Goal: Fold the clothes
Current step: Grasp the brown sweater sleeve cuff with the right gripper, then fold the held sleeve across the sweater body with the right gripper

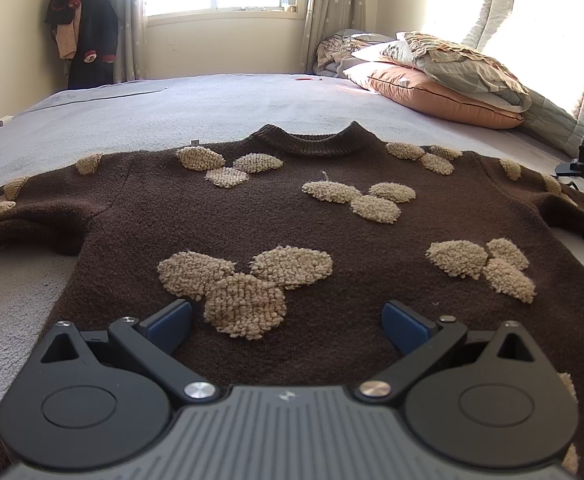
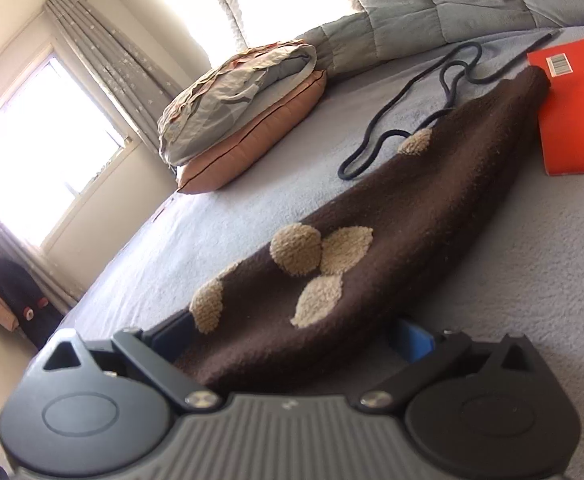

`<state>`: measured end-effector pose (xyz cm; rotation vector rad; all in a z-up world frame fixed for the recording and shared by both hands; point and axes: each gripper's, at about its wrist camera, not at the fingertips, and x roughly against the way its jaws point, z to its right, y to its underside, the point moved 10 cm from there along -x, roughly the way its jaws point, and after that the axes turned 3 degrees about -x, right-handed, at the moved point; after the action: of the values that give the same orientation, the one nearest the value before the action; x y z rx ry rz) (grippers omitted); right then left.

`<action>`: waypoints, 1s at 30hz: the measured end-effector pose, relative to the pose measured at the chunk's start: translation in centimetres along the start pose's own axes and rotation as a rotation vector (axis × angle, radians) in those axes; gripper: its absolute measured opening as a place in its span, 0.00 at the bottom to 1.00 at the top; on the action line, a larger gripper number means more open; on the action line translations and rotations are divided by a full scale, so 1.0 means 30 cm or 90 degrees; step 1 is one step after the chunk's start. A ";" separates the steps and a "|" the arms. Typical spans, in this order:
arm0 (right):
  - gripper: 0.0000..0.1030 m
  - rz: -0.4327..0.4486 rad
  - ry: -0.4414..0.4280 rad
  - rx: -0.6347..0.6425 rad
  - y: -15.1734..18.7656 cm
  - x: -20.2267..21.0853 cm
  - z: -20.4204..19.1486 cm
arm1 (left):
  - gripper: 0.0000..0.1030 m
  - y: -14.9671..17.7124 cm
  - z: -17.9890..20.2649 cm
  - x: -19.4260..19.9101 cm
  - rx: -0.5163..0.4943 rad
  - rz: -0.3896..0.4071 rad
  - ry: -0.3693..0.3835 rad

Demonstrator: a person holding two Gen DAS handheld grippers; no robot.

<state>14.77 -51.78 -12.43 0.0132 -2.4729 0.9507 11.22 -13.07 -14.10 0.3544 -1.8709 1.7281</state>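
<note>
Left gripper (image 1: 285, 322) is seen with its jaws spread wide over the near hem of the sweater (image 1: 292, 216); nothing is held. Right gripper (image 2: 292, 338) is likewise spread wide, straddling the sleeve (image 2: 392, 216) without closing on it. The sweater is laid flat, front up, on the bed (image 1: 211, 100), collar far.

Risks, as judged: thick knit may be pinched in one layer only, so the fold would drag; looped tan patches (image 1: 239, 284) may be snagged by the pads. A cord (image 2: 404, 120), touching the far sleeve, could be dragged along.

Fuzzy brown knit, nubby oval patches, ribbed collar. Pillows (image 1: 444, 76) are stacked far right.
</note>
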 end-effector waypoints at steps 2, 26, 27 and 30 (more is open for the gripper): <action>0.96 0.005 -0.004 -0.001 -0.004 -0.002 -0.005 | 1.00 0.000 0.001 0.000 -0.001 0.000 -0.001; 0.11 0.138 -0.053 0.304 0.020 0.187 -0.322 | 1.00 0.002 -0.093 0.067 -0.011 -0.053 0.076; 0.11 0.137 -0.059 0.341 0.044 0.197 -0.351 | 1.00 0.005 -0.104 0.077 -0.013 -0.057 0.081; 0.10 0.128 -0.079 0.455 0.129 0.220 -0.433 | 1.00 0.003 -0.139 0.100 -0.008 -0.064 0.091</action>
<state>13.96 -39.58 -3.63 0.0636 -2.1304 1.9210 9.68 -8.45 -12.44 0.3071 -1.7311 1.6307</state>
